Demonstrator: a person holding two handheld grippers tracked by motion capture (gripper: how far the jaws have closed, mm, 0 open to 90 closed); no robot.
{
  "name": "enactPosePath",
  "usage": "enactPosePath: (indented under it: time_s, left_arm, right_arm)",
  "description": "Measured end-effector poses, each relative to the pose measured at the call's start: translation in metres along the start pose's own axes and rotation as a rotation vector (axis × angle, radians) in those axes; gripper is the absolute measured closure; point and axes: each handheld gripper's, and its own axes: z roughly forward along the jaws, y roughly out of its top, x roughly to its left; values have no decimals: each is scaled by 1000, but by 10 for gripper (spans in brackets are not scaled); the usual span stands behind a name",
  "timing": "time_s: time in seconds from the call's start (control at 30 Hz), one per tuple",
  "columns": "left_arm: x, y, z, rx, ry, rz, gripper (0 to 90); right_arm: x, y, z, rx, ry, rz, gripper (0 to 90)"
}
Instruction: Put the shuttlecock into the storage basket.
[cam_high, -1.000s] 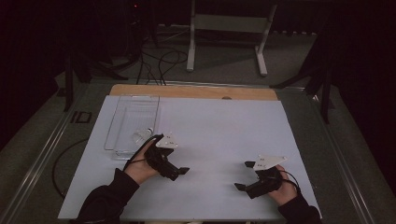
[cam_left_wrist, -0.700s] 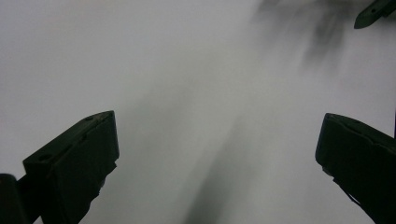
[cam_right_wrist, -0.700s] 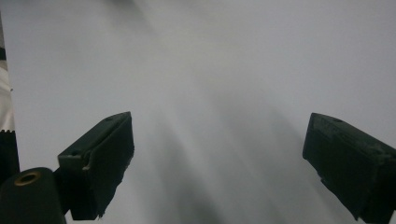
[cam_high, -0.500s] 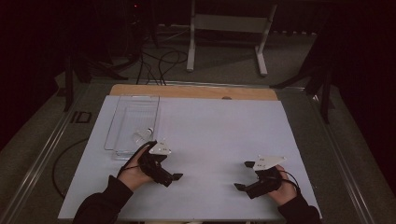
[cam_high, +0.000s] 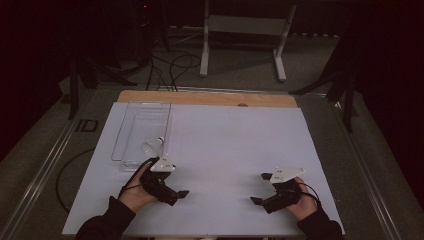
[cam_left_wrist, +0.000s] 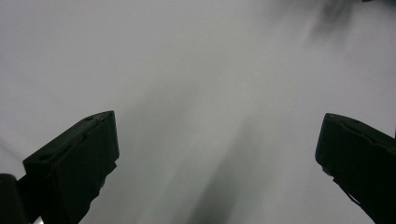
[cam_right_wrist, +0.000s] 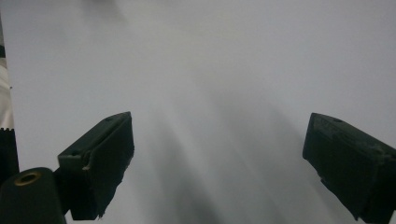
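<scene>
I judge no grasp begun: my left gripper (cam_high: 182, 192) and right gripper (cam_high: 260, 189) rest on the white table (cam_high: 235, 145), jaws apart and empty, and next I would reach for the small bottle (cam_high: 152, 145) in the clear tray (cam_high: 131, 114).

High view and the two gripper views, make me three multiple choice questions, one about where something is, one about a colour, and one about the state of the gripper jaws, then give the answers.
1. Where does the clear tray sit on the white table?
A. far right corner
B. left side, ahead of the left gripper
C. between the two grippers

2. What colour is the strip along the table's far edge?
A. wood brown
B. blue
C. green

3. How do the jaws of the right gripper stand?
A. shut on a bottle
B. shut on nothing
C. open, with nothing between them

Answers: 1 B, the high view shows the tray on the left part of the table, beyond the left hand. 2 A, that edge band looks tan like wood. 3 C, the right gripper view shows bare white surface across the wide gap between its jaws.
</scene>
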Motion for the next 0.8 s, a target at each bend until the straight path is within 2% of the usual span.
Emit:
enactPosePath:
  time_s: [0.37, 0.6, 0.8]
  left_arm:
    - [1, -17, -7, -3, 26, -37, 0]
    - [3, -30, -15, -18, 62, -67, 0]
    - [2, -38, -17, -11, 89, -84, 0]
  right_arm:
    - [0, 0, 0, 3, -1, 2, 91]
    - [0, -1, 0, 5, -2, 3, 91]
    - [0, -1, 1, 8, -2, 1, 91]
